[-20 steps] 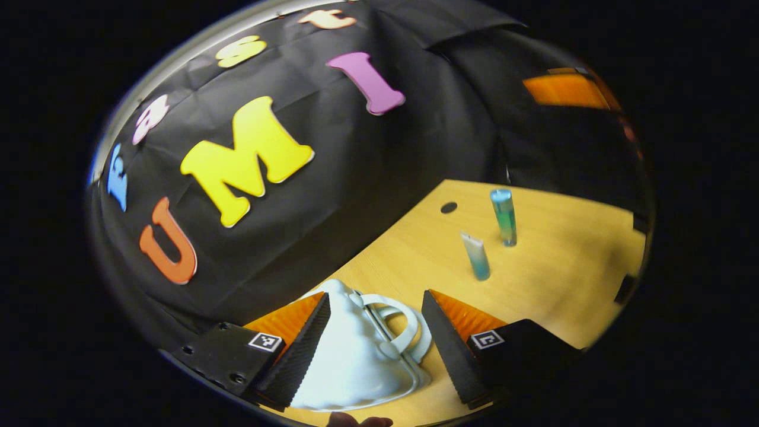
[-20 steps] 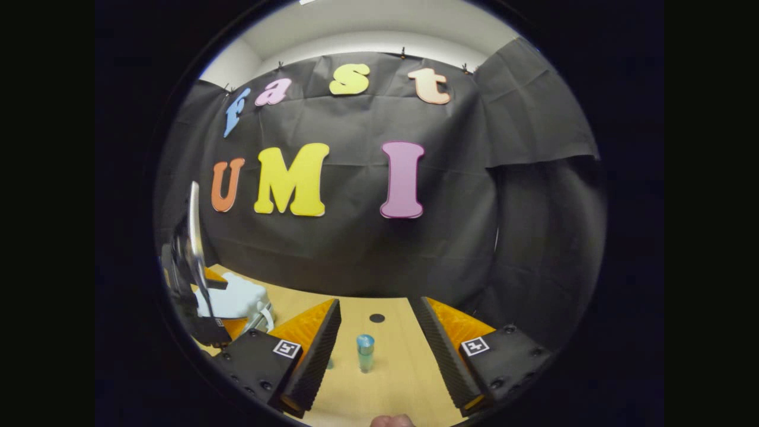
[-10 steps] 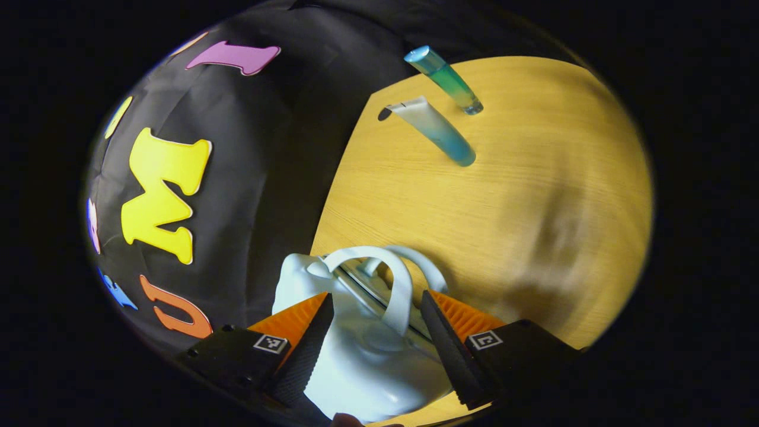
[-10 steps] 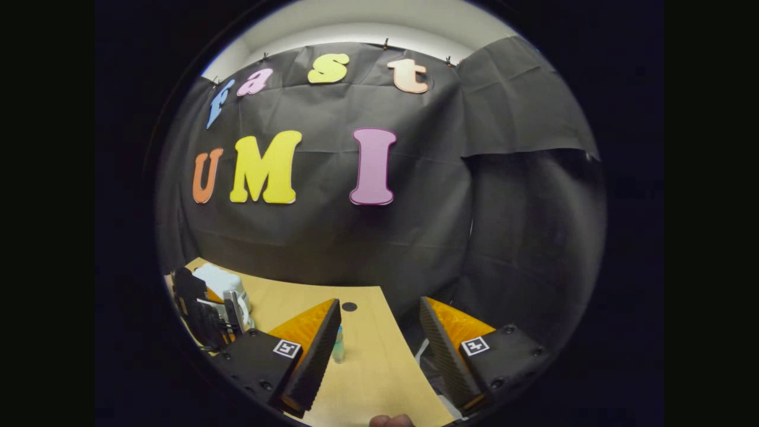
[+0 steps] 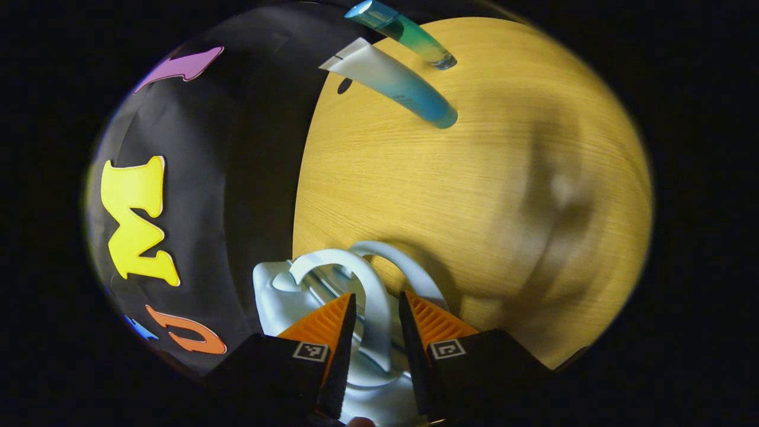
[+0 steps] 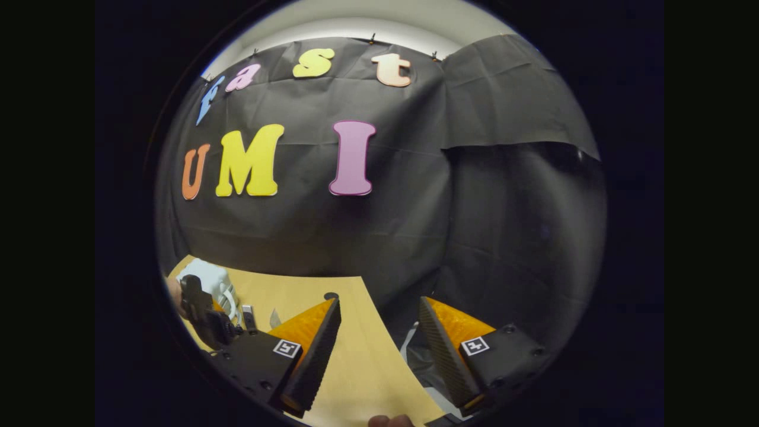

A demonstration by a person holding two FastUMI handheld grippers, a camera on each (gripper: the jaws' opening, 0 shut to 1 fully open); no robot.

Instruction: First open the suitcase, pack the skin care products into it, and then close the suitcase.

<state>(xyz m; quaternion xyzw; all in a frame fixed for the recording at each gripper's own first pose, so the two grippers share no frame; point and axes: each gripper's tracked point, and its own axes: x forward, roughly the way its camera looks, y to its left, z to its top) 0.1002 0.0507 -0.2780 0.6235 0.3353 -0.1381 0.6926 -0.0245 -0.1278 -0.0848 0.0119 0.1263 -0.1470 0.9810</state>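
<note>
No brand, number or label can be read. The tube point(image 5: 394, 83) and bottle point(image 5: 403, 32) at twelve o'clock in the left gripper view bear no legible print, and the square markers point(image 5: 447, 349) on both grippers carry coded patterns, not words.

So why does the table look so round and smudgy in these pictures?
Left gripper view: the fisheye lens bulges the table into a dome and slants the two tubes; a soft shadow smudges the wood at right. Right gripper view: the table edge bends, and light falls brightest on the wall above the cloth.
</note>
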